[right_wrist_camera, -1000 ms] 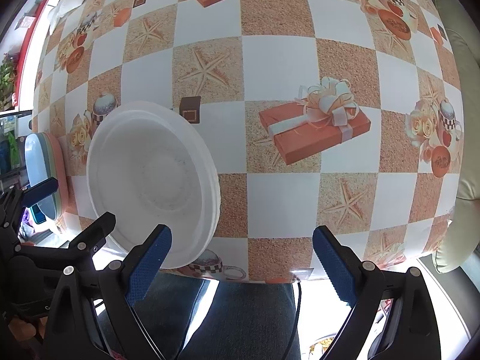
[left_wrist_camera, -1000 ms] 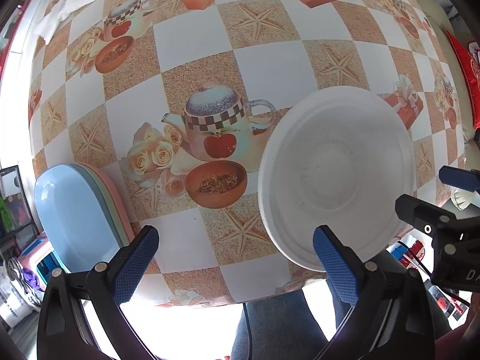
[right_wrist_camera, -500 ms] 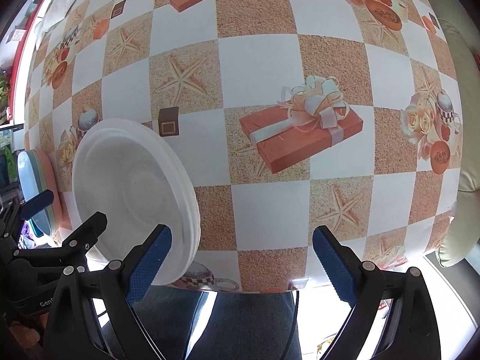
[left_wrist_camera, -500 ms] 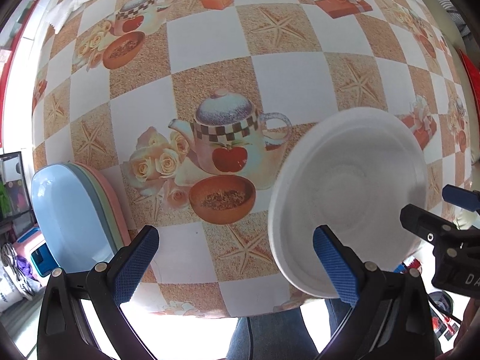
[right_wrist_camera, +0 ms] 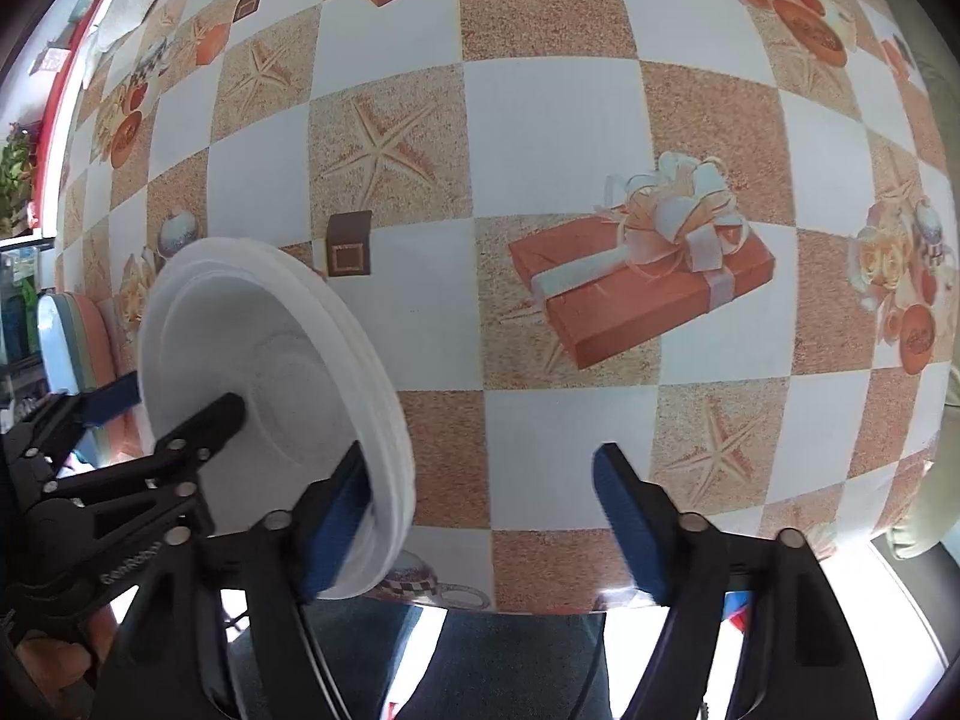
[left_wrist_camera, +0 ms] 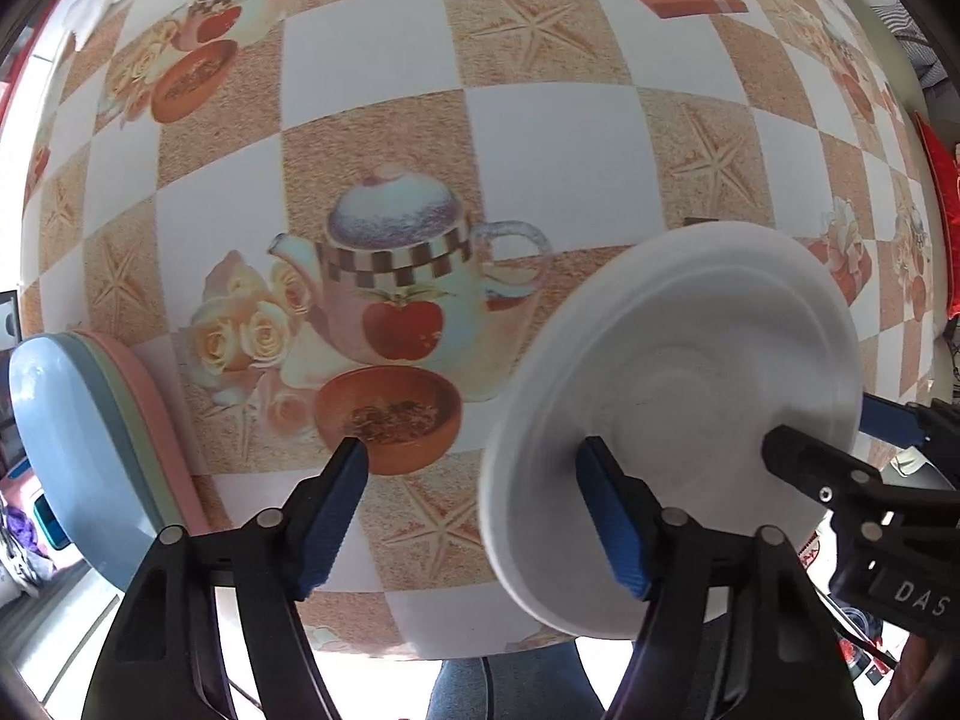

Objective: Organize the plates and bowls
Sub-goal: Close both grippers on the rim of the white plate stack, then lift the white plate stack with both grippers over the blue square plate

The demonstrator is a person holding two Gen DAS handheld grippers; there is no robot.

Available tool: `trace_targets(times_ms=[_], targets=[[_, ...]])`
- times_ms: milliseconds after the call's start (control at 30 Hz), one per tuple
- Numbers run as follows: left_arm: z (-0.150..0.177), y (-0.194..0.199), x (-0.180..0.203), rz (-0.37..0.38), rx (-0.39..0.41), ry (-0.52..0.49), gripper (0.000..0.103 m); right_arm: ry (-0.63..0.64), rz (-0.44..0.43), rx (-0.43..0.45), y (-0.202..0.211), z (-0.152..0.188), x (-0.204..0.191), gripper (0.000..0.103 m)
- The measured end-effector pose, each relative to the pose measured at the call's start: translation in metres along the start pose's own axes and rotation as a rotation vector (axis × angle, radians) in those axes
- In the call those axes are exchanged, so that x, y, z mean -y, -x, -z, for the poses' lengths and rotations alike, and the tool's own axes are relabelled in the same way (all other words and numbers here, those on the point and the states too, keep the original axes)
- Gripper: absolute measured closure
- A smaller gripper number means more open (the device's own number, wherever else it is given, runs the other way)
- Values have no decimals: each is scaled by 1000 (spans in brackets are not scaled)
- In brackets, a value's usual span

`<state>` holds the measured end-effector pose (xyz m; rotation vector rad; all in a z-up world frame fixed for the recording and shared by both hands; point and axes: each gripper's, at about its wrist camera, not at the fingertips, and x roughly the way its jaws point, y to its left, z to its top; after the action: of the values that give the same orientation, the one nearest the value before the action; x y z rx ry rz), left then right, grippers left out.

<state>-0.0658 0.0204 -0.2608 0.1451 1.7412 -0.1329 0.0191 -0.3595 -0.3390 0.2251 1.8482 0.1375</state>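
Note:
A stack of nested white bowls sits near the table's front edge, and both grippers straddle its rim from opposite sides. My left gripper has its right finger inside the bowls and its left finger outside. Its jaws are closing and a gap remains at the rim. My right gripper has its left finger in the white bowls and its right finger outside. Its jaws are also closing, and the outer pad is clear of the rim. A stack of blue, green and pink plates lies at the left edge.
The checked tablecloth carries printed teapots, starfish and gift boxes, all flat. The front table edge runs just under the fingers, with a person's jeans below it. A pale cushion lies beyond the right edge.
Both grippers have come down closer to the table and the bowls. Their jaws have narrowed from wide open, each now with one finger inside the bowls.

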Motion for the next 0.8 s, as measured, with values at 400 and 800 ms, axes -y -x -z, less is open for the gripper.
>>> trace_targets(times_ms=[400,800], targets=[[-6,-2,33,49,19,-58,61,35,-98,-16,-9,0,-15,78],[-8,-11,31,60,25,-30,55,99,-31,-28,-24,6,-35,79]])
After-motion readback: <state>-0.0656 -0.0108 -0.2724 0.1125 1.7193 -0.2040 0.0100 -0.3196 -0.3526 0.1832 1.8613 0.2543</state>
